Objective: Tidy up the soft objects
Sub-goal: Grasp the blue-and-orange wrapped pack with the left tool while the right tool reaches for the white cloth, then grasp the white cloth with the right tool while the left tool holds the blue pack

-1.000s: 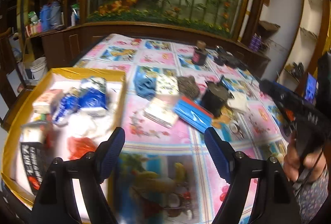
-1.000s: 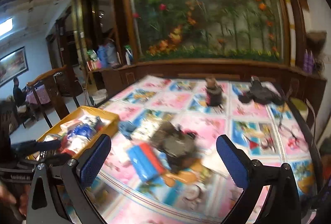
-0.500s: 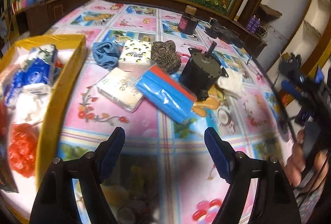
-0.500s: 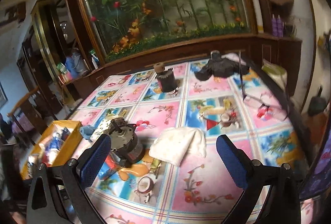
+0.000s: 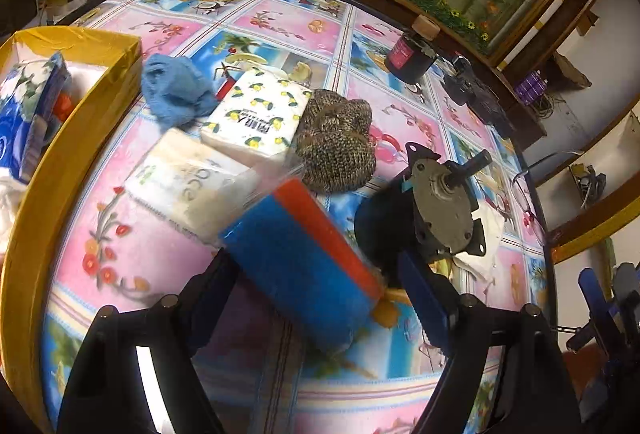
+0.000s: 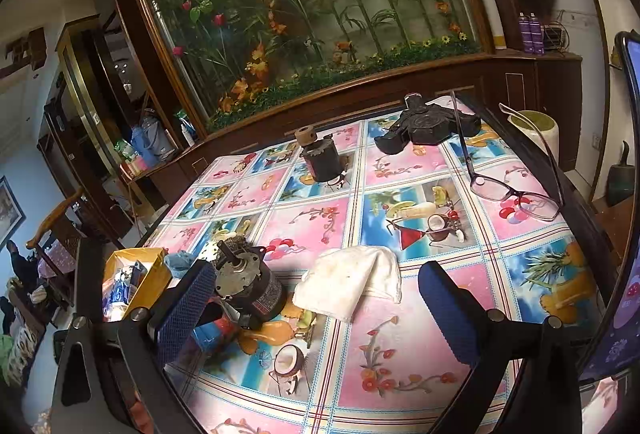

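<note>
A blue packet with a red stripe (image 5: 304, 262) lies on the patterned tablecloth, and my left gripper (image 5: 316, 274) is down around it. Its jaws are closing with the packet between them, and a gap still shows at the right pad. Behind the packet sit a white tissue pack (image 5: 188, 185), a lemon-print tissue pack (image 5: 256, 117), a blue cloth (image 5: 172, 93) and a brown knitted piece (image 5: 336, 149). My right gripper (image 6: 316, 286) hangs open above the table with nothing between its fingers. A folded white cloth (image 6: 348, 282) lies just beyond it.
A yellow box (image 5: 80, 121) holding several soft packs stands at the left. A heavy grey motor (image 5: 432, 209) sits right beside the blue packet. Farther back are a dark cylinder with a wooden spool (image 6: 320, 157), a black device (image 6: 428, 121) and eyeglasses (image 6: 516, 193).
My left gripper came forward and down from near the yellow box onto the blue packet, and its jaws narrowed. The right gripper's view swung right, then held still.
</note>
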The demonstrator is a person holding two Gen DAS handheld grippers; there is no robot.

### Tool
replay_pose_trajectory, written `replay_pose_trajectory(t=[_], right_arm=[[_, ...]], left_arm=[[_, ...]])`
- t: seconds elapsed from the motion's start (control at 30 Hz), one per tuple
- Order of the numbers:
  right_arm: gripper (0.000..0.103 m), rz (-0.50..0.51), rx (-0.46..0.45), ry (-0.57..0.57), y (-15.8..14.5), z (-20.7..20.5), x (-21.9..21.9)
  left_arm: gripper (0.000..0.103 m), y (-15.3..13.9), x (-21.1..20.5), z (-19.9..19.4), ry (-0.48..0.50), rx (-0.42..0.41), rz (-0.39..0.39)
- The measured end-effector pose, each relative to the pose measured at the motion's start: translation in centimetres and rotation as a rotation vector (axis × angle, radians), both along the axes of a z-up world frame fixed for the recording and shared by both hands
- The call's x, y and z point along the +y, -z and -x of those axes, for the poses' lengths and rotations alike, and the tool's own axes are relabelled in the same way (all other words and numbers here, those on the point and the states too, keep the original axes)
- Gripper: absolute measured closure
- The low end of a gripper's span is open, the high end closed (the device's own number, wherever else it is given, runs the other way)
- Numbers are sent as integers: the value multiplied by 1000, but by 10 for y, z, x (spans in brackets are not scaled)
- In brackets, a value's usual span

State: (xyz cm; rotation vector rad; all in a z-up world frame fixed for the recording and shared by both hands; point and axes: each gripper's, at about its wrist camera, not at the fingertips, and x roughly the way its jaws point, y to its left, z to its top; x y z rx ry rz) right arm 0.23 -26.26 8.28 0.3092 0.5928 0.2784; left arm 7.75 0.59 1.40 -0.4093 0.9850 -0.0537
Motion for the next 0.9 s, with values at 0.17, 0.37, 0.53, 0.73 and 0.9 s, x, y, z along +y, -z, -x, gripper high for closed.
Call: replay_pose_trajectory(t=[0.17,0.37,0.53,0.73,0.9], right_arm=[[0,-8,31,8,6,-5,-3],[0,-13,87,11,17,-13,-2],[0,-29,185,4,35,-34,1],[5,-50,257,40,47,-64,4],[16,24,347,44,62,-89,24]], left_arm=[[58,1,10,7,21,-14,1],[59,0,20,47,130,-53,-36],[59,0,25,62,157,-103,-69],[59,3,26,60,160,-115,-49],[59,4,27,59,161,-114,-41]])
